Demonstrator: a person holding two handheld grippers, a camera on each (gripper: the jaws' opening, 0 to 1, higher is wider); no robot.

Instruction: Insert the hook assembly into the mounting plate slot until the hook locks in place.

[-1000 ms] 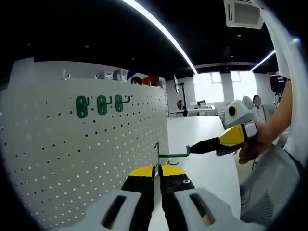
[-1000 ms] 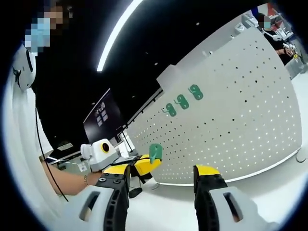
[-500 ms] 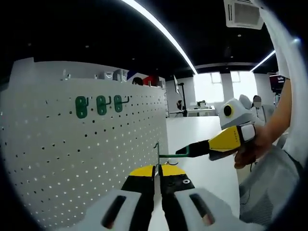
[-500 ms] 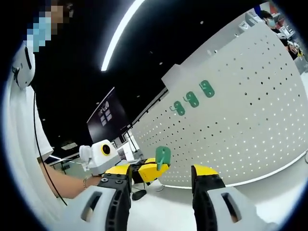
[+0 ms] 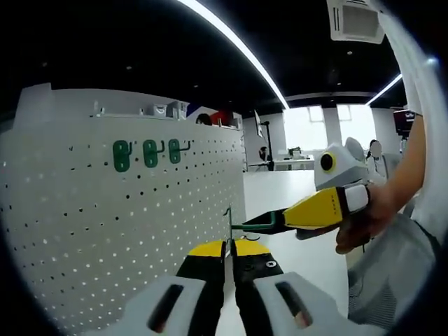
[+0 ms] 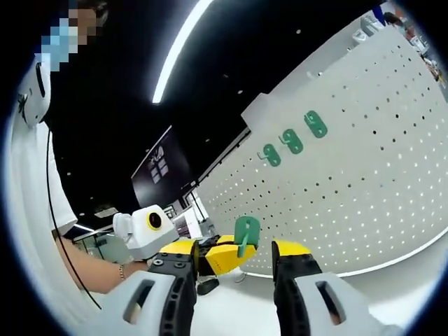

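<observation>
The left gripper (image 5: pixel 229 257) clamps the green hook (image 6: pixel 246 231); the right gripper (image 6: pixel 234 260), open, straddles it. Closing off-center could twist it away from the pegboard (image 5: pixel 105 231) ahead.

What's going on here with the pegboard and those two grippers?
A person is working with two handheld grippers in front of a white pegboard that already carries three green hooks. The left gripper is shut on the plate end of another green hook. The right gripper reaches in toward that hook's arm, its jaws open around it in the right gripper view. The hook is not yet on the board.
</observation>
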